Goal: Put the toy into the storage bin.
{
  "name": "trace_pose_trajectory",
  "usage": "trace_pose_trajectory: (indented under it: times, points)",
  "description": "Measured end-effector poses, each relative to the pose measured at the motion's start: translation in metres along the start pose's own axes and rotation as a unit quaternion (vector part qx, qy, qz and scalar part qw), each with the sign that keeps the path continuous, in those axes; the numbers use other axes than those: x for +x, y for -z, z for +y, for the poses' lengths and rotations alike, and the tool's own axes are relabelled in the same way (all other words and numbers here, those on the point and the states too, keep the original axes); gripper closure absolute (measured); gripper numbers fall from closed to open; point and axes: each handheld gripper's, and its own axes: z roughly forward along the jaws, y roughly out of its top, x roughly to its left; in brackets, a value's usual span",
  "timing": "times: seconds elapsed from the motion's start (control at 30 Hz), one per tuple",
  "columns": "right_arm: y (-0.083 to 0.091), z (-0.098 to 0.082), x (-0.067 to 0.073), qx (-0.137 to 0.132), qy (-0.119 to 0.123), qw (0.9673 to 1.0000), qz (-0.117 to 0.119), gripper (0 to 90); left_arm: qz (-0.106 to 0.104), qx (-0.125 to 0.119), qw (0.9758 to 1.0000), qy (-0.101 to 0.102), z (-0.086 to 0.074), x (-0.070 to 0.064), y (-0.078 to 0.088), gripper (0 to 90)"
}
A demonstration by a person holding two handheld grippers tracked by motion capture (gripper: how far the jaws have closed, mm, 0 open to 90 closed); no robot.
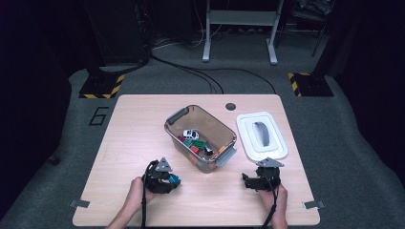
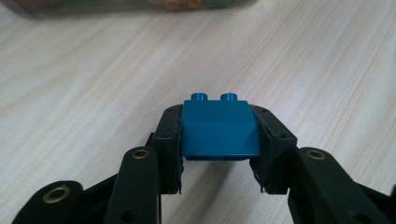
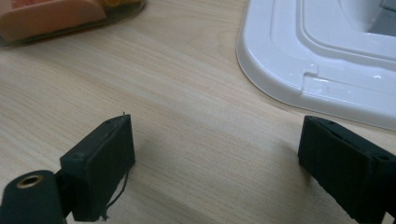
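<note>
A blue two-stud toy brick (image 2: 219,128) sits between the pads of my left gripper (image 2: 219,135), which press on both its sides just above the wooden table. In the high view the left gripper (image 1: 173,181) is at the table's front left with the blue brick (image 1: 175,180) at its tip. My right gripper (image 1: 247,181) rests at the front right, held by a hand. Its jaws stand wide apart over bare wood in the right gripper view (image 3: 217,144), nothing between them.
A clear plastic bin (image 1: 200,137) with grey handles stands mid-table holding a white toy car (image 1: 190,134) and several coloured bricks. Its white lid (image 1: 261,135) lies flat to the right, and the lid's edge (image 3: 299,79) is just beyond the right jaws.
</note>
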Motion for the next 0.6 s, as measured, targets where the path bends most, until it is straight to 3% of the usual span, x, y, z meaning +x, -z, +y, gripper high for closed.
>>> trace_pose_trajectory:
  times: [0.6]
  points:
    - [0.0,0.0,0.0,0.0,-0.001,1.0,0.001,10.1,0.011,-0.045,0.9989,0.001,0.045,0.02,0.051,59.0]
